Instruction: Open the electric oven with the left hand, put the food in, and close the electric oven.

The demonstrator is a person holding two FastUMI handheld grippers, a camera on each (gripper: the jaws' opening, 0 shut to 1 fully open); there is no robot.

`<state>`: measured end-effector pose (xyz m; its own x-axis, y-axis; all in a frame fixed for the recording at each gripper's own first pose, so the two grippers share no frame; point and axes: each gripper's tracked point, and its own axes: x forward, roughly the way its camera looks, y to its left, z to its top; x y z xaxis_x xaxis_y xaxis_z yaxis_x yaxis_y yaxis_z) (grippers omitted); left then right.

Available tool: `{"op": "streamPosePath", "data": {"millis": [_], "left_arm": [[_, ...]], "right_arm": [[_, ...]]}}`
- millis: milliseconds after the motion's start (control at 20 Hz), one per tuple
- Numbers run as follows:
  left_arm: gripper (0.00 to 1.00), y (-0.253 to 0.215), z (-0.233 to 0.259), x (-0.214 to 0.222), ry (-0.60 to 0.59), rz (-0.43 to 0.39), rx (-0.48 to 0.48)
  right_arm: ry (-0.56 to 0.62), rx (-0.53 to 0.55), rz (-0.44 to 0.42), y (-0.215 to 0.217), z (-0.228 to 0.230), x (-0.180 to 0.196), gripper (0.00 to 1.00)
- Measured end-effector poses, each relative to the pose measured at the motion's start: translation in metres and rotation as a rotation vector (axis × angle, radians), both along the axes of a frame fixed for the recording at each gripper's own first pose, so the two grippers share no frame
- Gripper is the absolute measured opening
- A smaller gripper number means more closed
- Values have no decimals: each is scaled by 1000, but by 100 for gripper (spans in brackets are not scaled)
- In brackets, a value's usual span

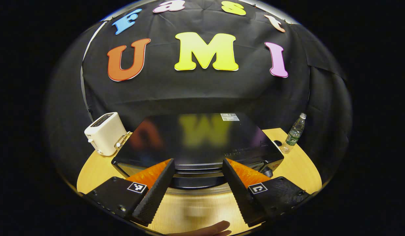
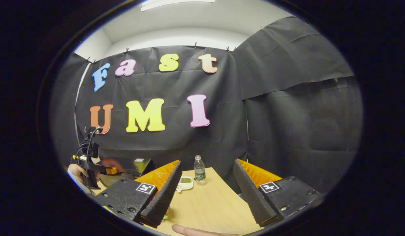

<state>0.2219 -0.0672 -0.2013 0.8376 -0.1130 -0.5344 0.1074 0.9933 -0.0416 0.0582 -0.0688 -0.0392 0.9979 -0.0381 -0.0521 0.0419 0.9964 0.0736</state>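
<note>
Above the electric oven (image 1: 199, 144), in the left gripper view, you are holding the left gripper (image 1: 198, 186) with its jaws spread wide and nothing between them. You are looking down on the oven's glossy black top, and its front edge with the door is lying just past your fingertips, so you are likely lining up to reach the handle; I cannot tell from here exactly where the handle sits. Left of the oven, a white toaster (image 1: 105, 132) is standing just beside it. Right of the oven, a clear plastic water bottle (image 1: 294, 134) is standing upright near the edge of the wooden table (image 1: 297, 167), out of the door's way. A fingertip of your hand (image 1: 210, 229) is showing at the bottom edge.

Right of the oven, in the right gripper view, you are keeping the right gripper (image 2: 207, 193) over bare tabletop, jaws released and grasping nothing, probably waiting until the door is down. The oven is sitting far to the left, with your left gripper and the hand holding it in front of it. Between your open fingers, a small white dish of green food (image 2: 185, 183) is lying just beside the bottle, near the oven and ready to pick up. The oven appears closed, so the opening step looks not yet done.
</note>
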Motion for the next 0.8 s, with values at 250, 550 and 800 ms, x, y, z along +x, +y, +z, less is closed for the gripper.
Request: {"op": "streamPosePath", "data": {"millis": [250, 550, 800], "left_arm": [[97, 0, -1, -21, 9, -10, -6], [96, 2, -9, -67, -17, -4, 8], [96, 5, -44, -109, 33, 27, -24]], "right_arm": [[-2, -5, 26, 9, 4, -11, 89], [-5, -23, 28, 12, 8, -27, 100], [-10, -42, 36, 14, 12, -44, 90]]}}
